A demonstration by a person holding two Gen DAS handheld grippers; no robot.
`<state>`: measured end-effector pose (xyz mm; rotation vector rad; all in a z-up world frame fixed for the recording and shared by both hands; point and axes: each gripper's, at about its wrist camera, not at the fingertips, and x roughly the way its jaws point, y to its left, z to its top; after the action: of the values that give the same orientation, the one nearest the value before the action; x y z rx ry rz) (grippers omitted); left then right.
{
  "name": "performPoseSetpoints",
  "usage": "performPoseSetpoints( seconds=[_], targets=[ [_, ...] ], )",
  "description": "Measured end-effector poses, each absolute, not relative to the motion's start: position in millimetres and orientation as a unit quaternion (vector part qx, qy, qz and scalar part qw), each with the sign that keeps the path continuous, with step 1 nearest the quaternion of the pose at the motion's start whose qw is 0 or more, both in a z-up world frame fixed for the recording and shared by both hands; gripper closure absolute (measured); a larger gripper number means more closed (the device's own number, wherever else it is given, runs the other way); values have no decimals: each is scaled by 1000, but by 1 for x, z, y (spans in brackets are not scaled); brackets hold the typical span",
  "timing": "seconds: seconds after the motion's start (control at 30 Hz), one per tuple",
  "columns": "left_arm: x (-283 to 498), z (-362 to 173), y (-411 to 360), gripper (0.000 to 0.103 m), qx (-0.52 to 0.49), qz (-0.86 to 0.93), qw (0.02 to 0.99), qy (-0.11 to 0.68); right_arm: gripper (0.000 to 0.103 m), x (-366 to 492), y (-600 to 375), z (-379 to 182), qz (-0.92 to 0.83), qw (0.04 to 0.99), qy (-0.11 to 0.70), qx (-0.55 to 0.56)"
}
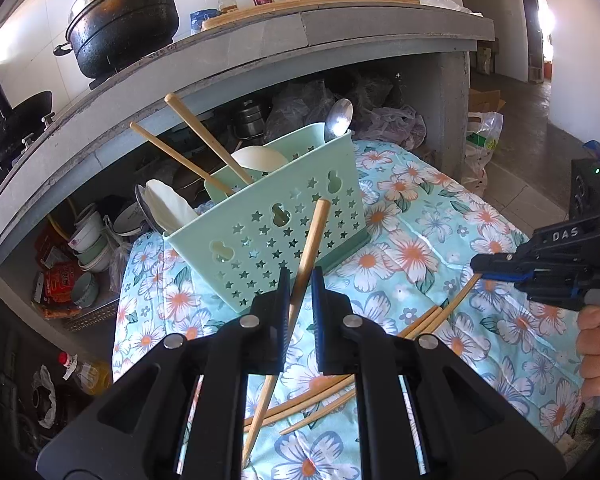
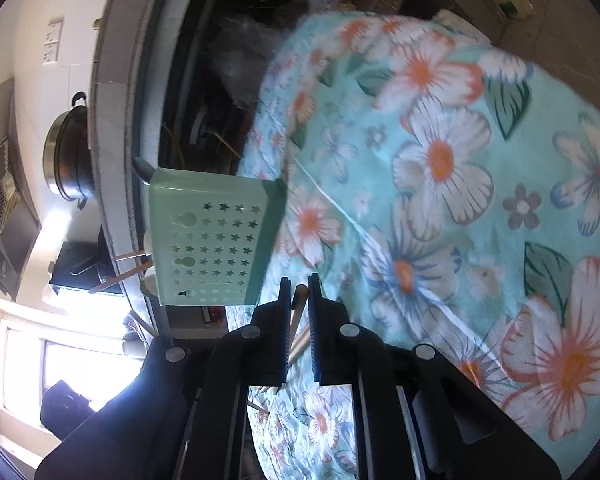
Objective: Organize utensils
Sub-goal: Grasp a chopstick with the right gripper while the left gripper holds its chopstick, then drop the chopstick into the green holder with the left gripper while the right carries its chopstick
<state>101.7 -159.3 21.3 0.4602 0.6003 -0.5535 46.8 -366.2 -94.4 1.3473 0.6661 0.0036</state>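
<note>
Left wrist view first — what do you have?

**Operator:** I see my left tongs (image 1: pixel 300 280) pinching 1 wooden chopstick (image 1: pixel 305 264) between the pads, nearly closed on it. The stick stands steeply, its top end in front of the mint-green utensil caddy (image 1: pixel 276 224) with star cut-outs. The caddy stands on the floral cloth (image 1: pixel 420 208) that covers the bench, near the far edge, under a grey stone counter (image 1: pixel 228 52) carrying a black pot (image 1: pixel 124 20).

**Second:** What is in the caddy?

**Operator:** 2 chopsticks (image 1: pixel 188 148) lean out of 1 compartment, a metal spoon (image 1: pixel 338 118) sticks up from the right end, and white spoons (image 1: pixel 172 208) sit at the left end.

**Second:** Anything loose?

**Operator:** Several loose chopsticks (image 1: pixel 320 400) lie on the cloth toward the near edge, under my left tongs.

**Second:** And the right side?

**Operator:** From the left wrist I see my right tongs (image 1: pixel 478 264) near the right edge of the cloth, with a hand (image 1: pixel 598 344) on the handle. From the right wrist, which is rolled sideways and a bit blurred, the right tongs (image 2: pixel 299 292) are pressed nearly together on the tip of a held chopstick (image 2: pixel 298 308). The caddy (image 2: pixel 208 236) is just left of them.
</note>
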Motion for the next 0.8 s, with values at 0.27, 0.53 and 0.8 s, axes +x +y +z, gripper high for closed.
performPoseSetpoints(
  seconds=[0.27, 0.53, 0.8],
  targets=[
    [102, 21, -160, 94, 226, -265, 892, 288, 96, 33, -372, -59, 5, 771, 276, 573],
    [101, 23, -159, 94, 227, -262, 893, 286, 97, 22, -374, -18, 1, 819, 243, 520],
    [104, 44, -136, 97, 201, -249, 907, 272, 97, 10, -371, 49, 4, 883, 196, 426]
  ],
)
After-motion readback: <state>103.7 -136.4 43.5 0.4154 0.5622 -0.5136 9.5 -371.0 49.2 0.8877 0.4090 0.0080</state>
